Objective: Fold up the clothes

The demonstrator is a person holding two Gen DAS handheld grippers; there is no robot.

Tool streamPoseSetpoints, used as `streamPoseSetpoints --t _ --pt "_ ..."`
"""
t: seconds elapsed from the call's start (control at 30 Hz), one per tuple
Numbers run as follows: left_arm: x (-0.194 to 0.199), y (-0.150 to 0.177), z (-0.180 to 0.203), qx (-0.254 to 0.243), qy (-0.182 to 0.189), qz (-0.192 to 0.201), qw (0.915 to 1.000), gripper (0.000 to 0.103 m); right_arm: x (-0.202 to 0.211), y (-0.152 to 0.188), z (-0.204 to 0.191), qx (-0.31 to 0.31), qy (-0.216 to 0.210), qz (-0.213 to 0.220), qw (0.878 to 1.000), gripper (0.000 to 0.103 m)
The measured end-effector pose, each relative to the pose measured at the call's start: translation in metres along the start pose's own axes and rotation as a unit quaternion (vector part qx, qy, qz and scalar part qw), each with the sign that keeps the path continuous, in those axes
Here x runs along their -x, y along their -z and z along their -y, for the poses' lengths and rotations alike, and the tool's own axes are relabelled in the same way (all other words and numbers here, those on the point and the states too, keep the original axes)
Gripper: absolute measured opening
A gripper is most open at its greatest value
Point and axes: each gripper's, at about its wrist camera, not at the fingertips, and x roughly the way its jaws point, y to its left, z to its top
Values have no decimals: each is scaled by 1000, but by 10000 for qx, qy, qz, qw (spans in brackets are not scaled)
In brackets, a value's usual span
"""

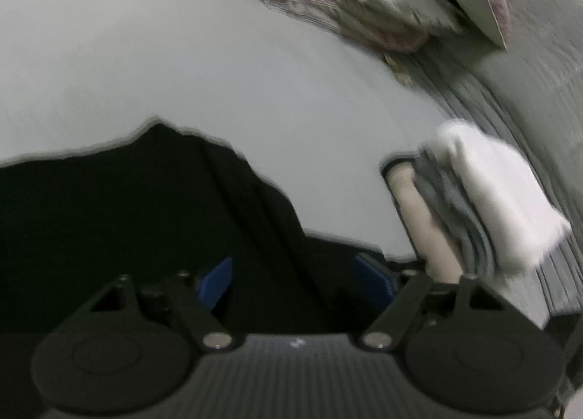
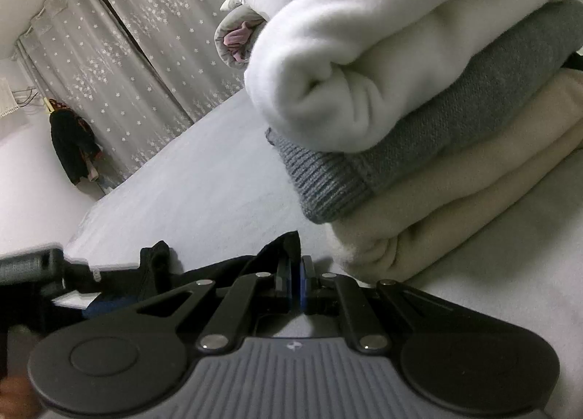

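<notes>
A black garment [image 1: 127,218] lies spread on the pale bed sheet [image 1: 182,65]. My left gripper [image 1: 295,278] is open just over it, its blue pads [image 1: 215,280] wide apart with black cloth beneath and between them. My right gripper [image 2: 297,273] is shut on a raised edge of the black garment [image 2: 280,247]. Close in front of it stands a folded stack: a white fleece [image 2: 364,54] on top, a grey knit [image 2: 437,127] under it, and a beige piece [image 2: 455,207] at the bottom. The folded stack [image 1: 499,193] also shows at the right of the left wrist view.
A heap of unfolded pink and white clothes [image 1: 346,0] lies at the far side of the bed. A grey ribbed quilt [image 1: 528,91] covers the right side. A star-patterned curtain [image 2: 127,54] and a dark hanging garment [image 2: 73,149] stand beyond the bed's edge.
</notes>
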Motion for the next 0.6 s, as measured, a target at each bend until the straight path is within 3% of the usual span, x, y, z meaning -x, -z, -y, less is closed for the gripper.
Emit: streamPoseSetpoints --t 0.07,0.17,0.27,0.5,0.6 --pt "-11 3 4 94 200 -150 9996 61 0 0 1 -13 -4 -5 10000 6" --pt "-24 -2 12 99 304 -48 9995 62 0 0 2 -29 -11 -8 10000 6" --pt "-40 -13 18 368 653 9 9972 62 -1 1 -1 -40 -17 -5 10000 6" --pt "-69 -46 9 1318 1011 601 9843 63 0 1 1 -143 -61 33 9999 6" --pt "-65 -51 8 1365 994 735 9829 65 1 2 1 -207 -55 57 9998 6"
